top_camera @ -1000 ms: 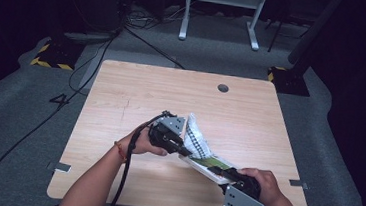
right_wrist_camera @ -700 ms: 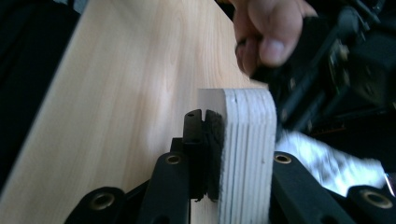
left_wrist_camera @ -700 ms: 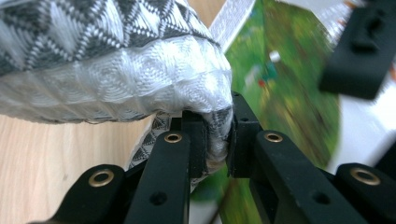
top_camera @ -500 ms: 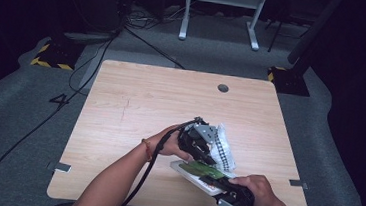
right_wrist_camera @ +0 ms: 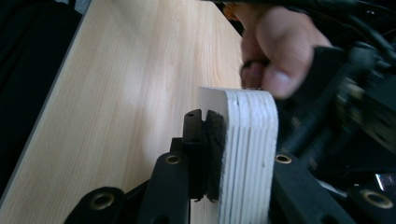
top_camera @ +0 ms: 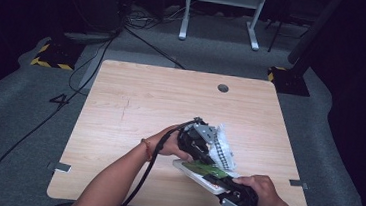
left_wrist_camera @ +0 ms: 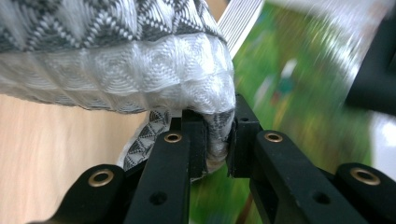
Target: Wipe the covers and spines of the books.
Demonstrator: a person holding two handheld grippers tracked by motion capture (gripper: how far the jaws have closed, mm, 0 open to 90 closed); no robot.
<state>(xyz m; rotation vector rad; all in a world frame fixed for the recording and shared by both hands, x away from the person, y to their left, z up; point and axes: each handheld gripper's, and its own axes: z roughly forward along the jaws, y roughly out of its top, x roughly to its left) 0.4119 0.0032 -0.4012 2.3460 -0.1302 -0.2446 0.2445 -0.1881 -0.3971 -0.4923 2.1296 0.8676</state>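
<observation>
A thick board book [top_camera: 204, 170] with a green cover lies flat near the table's front right, and my right gripper [top_camera: 227, 186] is shut on its near edge. In the right gripper view the jaws clamp the book's stacked white pages [right_wrist_camera: 247, 154]. My left gripper [top_camera: 205, 154] is shut on a white and grey patterned cloth [top_camera: 222, 145] and holds it over the book's far end. In the left gripper view a fold of the cloth [left_wrist_camera: 140, 70] is pinched between the jaws, with the blurred green cover [left_wrist_camera: 289, 93] behind it.
The wooden table [top_camera: 135, 109] has a round cable hole [top_camera: 223, 88] near its far edge. Its front edge runs close under my right hand. The other hand [right_wrist_camera: 275, 46] and its gripper sit just beyond the book in the right gripper view. Grey carpet and cables surround the table.
The left hand has carried the cloth to the right, onto the far end of the book. The right hand has stayed on the book near the front edge.
</observation>
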